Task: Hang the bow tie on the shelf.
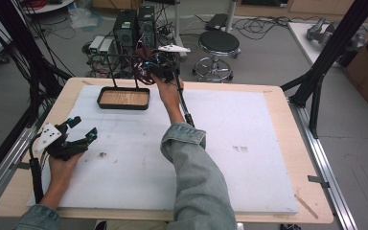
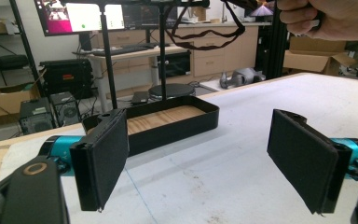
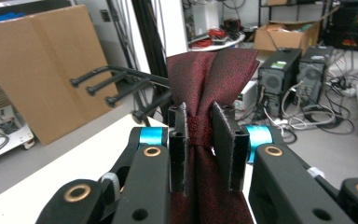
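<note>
Item: dark red bow tie (image 3: 208, 84), fine speckled weave, bunched at centre frame. Right gripper (image 3: 204, 140) pinches its knot. Left gripper (image 2: 205, 158), lower frame, jaws spread wide, nothing between.

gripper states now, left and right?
Left gripper: open, holding nothing, low over the table.
Right gripper: shut on the dark red tie, raised near the rack.

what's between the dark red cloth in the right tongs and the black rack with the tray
Nothing visible. The right tongs are shut on the dark red cloth, held up beside the rack's black arms, with open air between them. In the high view the right hand is raised just right of the tray.
</note>
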`<state>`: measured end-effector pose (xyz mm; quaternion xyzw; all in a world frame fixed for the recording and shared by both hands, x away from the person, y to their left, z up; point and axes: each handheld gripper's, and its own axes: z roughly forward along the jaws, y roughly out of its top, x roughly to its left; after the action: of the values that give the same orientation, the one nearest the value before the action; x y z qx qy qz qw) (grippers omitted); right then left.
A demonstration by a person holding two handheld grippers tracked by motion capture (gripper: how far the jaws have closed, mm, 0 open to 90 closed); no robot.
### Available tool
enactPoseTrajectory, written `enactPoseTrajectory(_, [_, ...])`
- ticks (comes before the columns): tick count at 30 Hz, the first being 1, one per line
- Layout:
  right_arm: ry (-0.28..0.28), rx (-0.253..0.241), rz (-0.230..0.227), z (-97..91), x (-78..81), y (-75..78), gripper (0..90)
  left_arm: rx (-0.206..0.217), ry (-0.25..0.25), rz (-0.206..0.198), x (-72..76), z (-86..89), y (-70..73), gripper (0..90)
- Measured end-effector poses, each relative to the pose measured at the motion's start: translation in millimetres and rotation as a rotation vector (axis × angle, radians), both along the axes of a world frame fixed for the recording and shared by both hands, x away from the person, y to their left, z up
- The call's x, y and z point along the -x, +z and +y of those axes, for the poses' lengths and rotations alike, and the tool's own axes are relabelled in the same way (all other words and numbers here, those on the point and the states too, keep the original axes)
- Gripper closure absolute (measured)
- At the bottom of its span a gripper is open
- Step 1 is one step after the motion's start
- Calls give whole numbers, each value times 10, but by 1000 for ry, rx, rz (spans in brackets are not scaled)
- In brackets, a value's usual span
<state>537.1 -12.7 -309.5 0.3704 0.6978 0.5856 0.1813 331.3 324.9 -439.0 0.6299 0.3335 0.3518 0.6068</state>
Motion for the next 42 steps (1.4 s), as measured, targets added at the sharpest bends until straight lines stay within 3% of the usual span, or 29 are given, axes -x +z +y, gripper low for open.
enactPoseTrajectory(7, [-5,45,38,-73,-15,-116,764,2,-2,0,1,-6,0,208])
enactPoseTrajectory(13, [-14,43,66,-117,-42,-212,760,1,-1,0,0,-3,-1,208])
enactPoseTrajectory(31, [-1,39,67,-73,-32,-232,682,0,-4,1,0,-4,-1,208])
enactPoseTrajectory(35, [1,26,48,-104,12,-172,574,-1,-2,1,-1,-2,-2,208])
enactPoseTrajectory(36, [-4,21,33,-138,46,-130,498,0,-2,1,-1,0,-2,208])
enactPoseTrajectory(38, [-10,17,23,-172,75,-95,429,0,-2,1,-2,-1,-3,208])
enactPoseTrajectory(42, [-7,7,0,-291,147,-15,355,2,-3,-1,-3,-2,-4,208])
